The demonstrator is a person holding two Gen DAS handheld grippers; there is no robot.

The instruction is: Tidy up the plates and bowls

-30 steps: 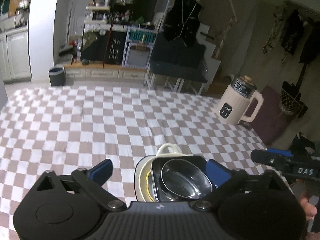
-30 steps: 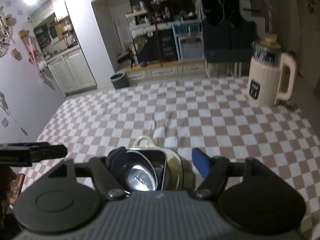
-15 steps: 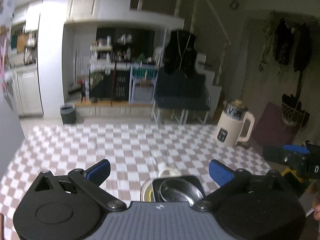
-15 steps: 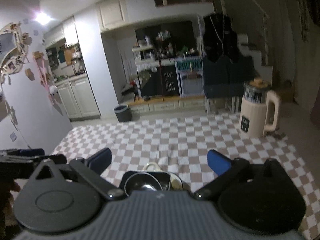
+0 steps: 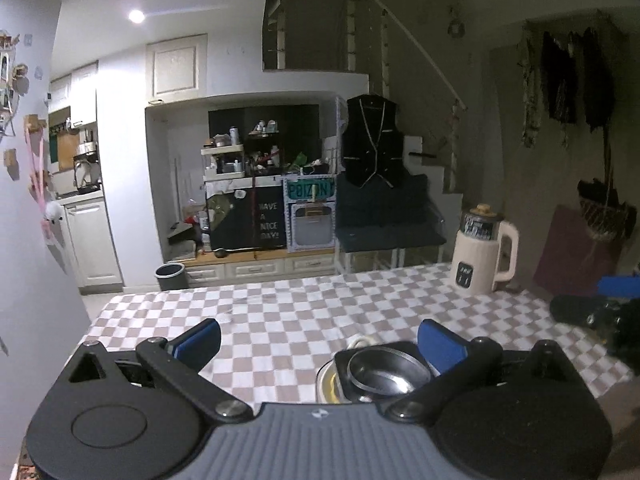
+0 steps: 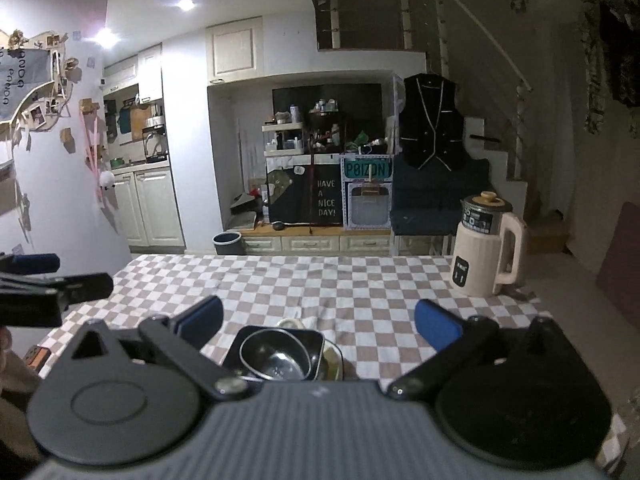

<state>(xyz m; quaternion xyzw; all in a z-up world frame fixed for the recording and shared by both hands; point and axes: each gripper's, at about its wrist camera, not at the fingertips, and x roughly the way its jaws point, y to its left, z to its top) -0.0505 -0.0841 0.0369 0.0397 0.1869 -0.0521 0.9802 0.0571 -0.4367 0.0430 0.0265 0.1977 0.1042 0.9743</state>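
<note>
A stack of dishes sits near the front edge of the checkered table: a steel bowl [image 5: 384,372] inside a black square dish [image 5: 400,350], on a cream plate [image 5: 326,380] with a cream handle behind. The same steel bowl [image 6: 276,354] and black dish [image 6: 312,338] show in the right wrist view. My left gripper [image 5: 318,342] is open and empty, raised above and behind the stack. My right gripper [image 6: 318,322] is open and empty, likewise pulled back from the stack. The right gripper shows at the left view's right edge [image 5: 592,312].
A cream electric kettle [image 5: 482,254] stands at the table's far right, also in the right wrist view [image 6: 486,252]. The checkered tablecloth [image 5: 280,320] covers the table. Cabinets, shelves and a dark chair stand beyond the far edge.
Both grippers have lifted up and drawn back from the dish stack, so the views tilt up toward the room. Both stay open; the stack has not moved.
</note>
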